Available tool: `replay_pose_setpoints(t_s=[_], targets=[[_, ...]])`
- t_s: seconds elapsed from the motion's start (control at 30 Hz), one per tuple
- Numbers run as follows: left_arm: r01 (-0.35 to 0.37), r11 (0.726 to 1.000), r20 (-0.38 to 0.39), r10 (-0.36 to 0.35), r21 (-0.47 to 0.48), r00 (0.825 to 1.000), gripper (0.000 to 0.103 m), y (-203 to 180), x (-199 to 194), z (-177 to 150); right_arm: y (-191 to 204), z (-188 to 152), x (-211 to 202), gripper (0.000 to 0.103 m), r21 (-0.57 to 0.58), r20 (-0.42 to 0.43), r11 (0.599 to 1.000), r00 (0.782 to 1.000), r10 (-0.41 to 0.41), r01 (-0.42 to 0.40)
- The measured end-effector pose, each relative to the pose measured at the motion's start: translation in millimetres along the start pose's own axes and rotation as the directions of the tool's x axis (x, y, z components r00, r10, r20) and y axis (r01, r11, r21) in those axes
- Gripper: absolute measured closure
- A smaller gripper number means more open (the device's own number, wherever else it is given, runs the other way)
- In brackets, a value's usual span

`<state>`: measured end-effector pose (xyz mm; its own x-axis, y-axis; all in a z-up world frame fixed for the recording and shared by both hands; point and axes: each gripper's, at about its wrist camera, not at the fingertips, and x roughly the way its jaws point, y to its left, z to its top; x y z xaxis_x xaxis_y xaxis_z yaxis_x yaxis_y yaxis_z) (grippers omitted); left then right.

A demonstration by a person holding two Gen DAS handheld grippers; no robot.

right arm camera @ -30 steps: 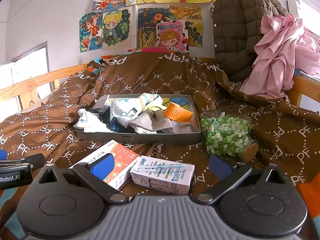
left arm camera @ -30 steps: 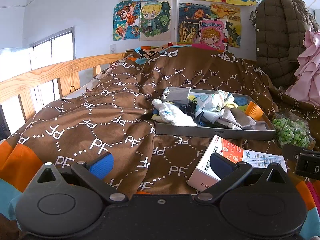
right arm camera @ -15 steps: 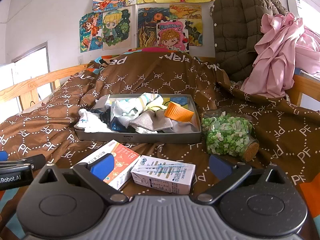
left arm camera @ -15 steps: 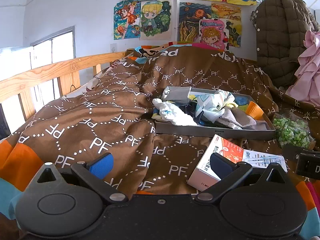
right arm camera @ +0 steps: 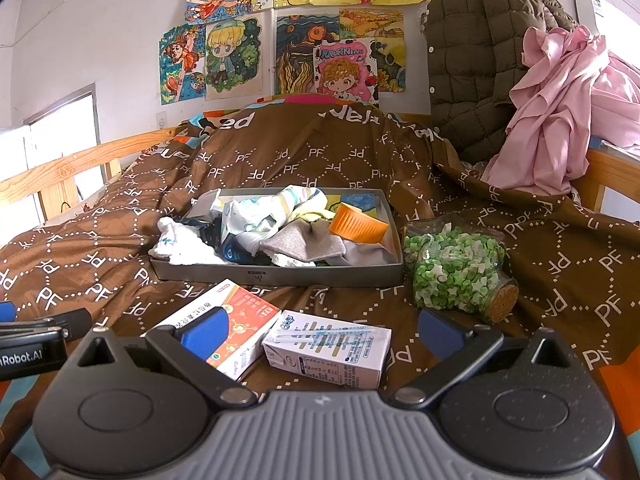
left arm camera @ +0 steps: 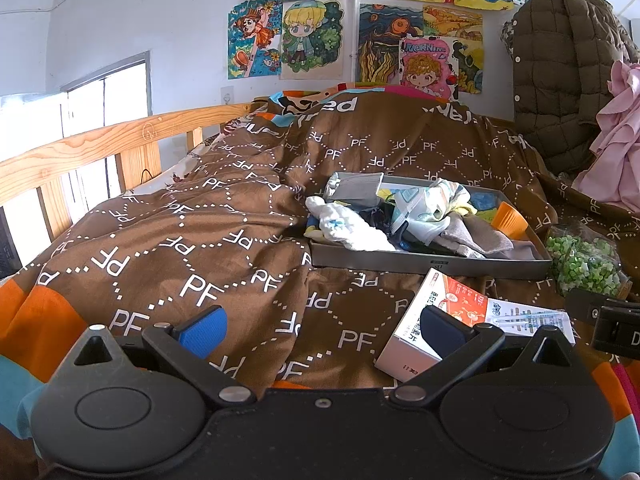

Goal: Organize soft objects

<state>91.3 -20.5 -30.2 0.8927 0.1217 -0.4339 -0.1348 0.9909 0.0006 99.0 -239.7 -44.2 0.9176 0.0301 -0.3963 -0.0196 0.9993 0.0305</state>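
A grey tray (right arm camera: 280, 276) (left arm camera: 424, 266) lies on the brown bedspread, heaped with soft things: a white sock (right arm camera: 180, 242) (left arm camera: 352, 230), a patterned cloth (right arm camera: 264, 216), a grey cloth (right arm camera: 304, 242) and an orange cup (right arm camera: 358, 226). My left gripper (left arm camera: 322, 326) hovers open over the bedspread, short of the tray and to its left, nothing between its blue pads. My right gripper (right arm camera: 320, 330) is open too, low above a white carton (right arm camera: 328, 346), with the tray further ahead.
An orange-and-white box (right arm camera: 228, 320) (left arm camera: 436, 312) lies beside the carton. A corked glass jar of green bits (right arm camera: 456, 268) lies on its side right of the tray. A wooden bed rail (left arm camera: 100, 148) runs along the left; a quilted coat (right arm camera: 480, 60) and pink cloth (right arm camera: 560, 112) hang at right.
Both views have shifted very slightly, as if the grippers eased a little. Nothing on the bed has moved and both grippers stay open.
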Motion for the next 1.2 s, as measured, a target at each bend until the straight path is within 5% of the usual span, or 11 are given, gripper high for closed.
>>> replay_pose_setpoints(t_s=[1.2], targets=[[-0.011,1.000,-0.040,0.011,0.009,0.999,0.001,0.7,-5.6,-5.9,1.2,-0.7,0.2,0.000,0.006,-0.009,1.000,1.000,0.005,-0.005]])
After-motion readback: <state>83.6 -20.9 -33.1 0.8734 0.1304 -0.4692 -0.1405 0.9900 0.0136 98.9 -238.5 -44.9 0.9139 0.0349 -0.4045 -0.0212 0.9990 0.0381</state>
